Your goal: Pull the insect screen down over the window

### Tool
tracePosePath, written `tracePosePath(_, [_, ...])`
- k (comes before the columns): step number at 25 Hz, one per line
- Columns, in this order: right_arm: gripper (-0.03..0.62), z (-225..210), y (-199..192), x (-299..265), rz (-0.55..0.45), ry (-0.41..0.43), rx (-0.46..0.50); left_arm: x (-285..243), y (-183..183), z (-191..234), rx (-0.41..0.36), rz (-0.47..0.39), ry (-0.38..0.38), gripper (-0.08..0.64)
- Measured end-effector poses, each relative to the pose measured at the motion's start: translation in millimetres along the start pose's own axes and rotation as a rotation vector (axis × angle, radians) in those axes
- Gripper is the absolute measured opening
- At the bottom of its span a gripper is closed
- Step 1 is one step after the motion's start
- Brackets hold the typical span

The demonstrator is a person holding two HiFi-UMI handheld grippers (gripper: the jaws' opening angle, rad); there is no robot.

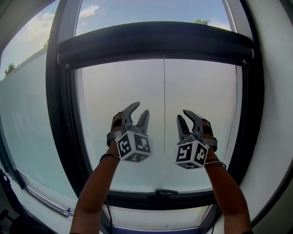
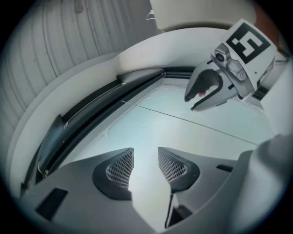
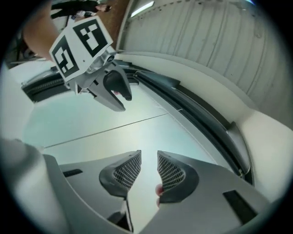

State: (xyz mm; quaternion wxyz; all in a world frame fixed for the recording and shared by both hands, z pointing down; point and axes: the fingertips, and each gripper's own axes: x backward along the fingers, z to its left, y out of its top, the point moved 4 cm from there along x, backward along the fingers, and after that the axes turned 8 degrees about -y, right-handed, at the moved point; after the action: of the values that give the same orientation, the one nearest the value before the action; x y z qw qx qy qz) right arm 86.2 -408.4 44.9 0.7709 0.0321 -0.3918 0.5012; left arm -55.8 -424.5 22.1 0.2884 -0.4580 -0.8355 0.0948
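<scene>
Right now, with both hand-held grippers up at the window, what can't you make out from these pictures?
Screen mesh, head view: too fine to tell apart from the hazy pane below the dark bar.
Thin cord, head view: its lower end fades out above the bottom catch; attached or not, unclear.
Window frame, head view: its lower right corner sits behind the right forearm.
Dark shapes, right gripper view, top: too small.

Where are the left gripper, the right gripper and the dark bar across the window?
left gripper [image 1: 141,109]: head view, between its fingertips.
right gripper [image 1: 183,114]: head view, between its fingertips.
dark bar [image 1: 155,43]: head view, middle of its front face.
</scene>
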Motion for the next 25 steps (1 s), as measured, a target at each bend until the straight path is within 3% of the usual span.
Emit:
tracePosePath(5, [0.177,-27,15,-20,-0.047,-0.019,0.19,-12,2,22,-0.259,0.084,-0.002,0.217])
tracePosePath(10, [0.227,-52,22,-48,-0.059,-0.049,0.364,-24,10,59,-0.408,0.187,0.057,0.288])
tracePosePath(13, [0.235,-63,22,-63,-0.052,-0.063,0.458,-30,16,81,-0.471,0.231,0.088,0.304])
tracePosePath(17, [0.237,-86,26,-80,-0.036,-0.079,0.512,-37,25,113,-0.535,0.242,0.144,0.304])
tracePosePath(21, [0.25,-109,29,-97,-0.004,-0.101,0.586,-43,26,145,-0.528,0.306,0.145,0.304])
tracePosePath(25, [0.256,-138,22,-109,0.059,-0.119,0.6,-44,23,169,-0.548,0.355,0.156,0.304])
